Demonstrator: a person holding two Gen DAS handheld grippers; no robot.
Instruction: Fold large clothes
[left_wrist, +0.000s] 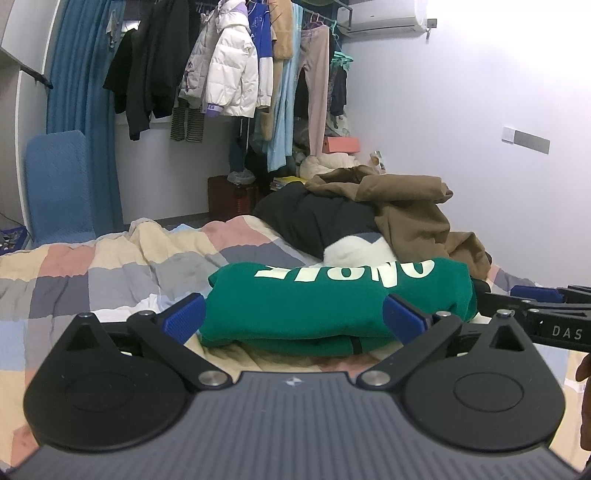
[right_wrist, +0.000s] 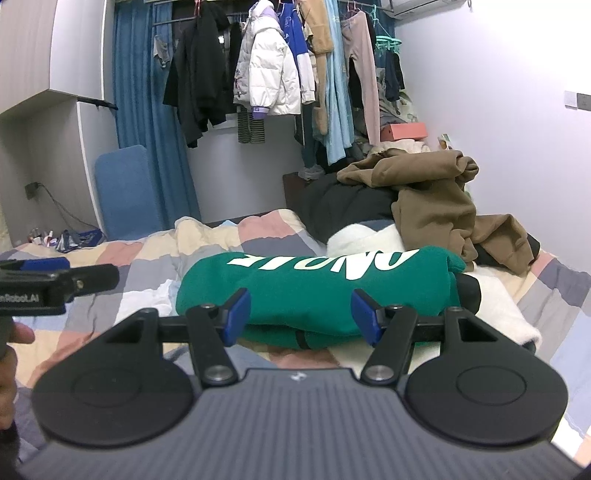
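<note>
Room: pale walls, blue curtain (right_wrist: 147, 122) at 10 o'clock, air conditioner (left_wrist: 388, 16) high at 1 o'clock.
Bed: checked quilt (left_wrist: 92, 273) in pink, grey, cream and blue, rumpled, filling the lower middle of both views.
Clothes rail: hung garments across 12 o'clock, white puffer jacket (right_wrist: 269, 74) among dark coats.
Blue chair (right_wrist: 125, 188): upright at 9 o'clock, beside the curtain.
Unfolded heap: brown garment (right_wrist: 432, 192) over a black one (left_wrist: 317, 218), at 1 o'clock behind the sweatshirt.
Green sweatshirt (left_wrist: 317, 299): folded into a compact bundle, white lettering on top, lying on the quilt at 12 o'clock just ahead of both grippers.
Left gripper (left_wrist: 295, 317): spread wide, blue pads (left_wrist: 184, 317) flanking the near edge of the bundle, gripping nothing.
Right gripper (right_wrist: 301, 314): likewise parted, holding nothing, close to the bundle.
</note>
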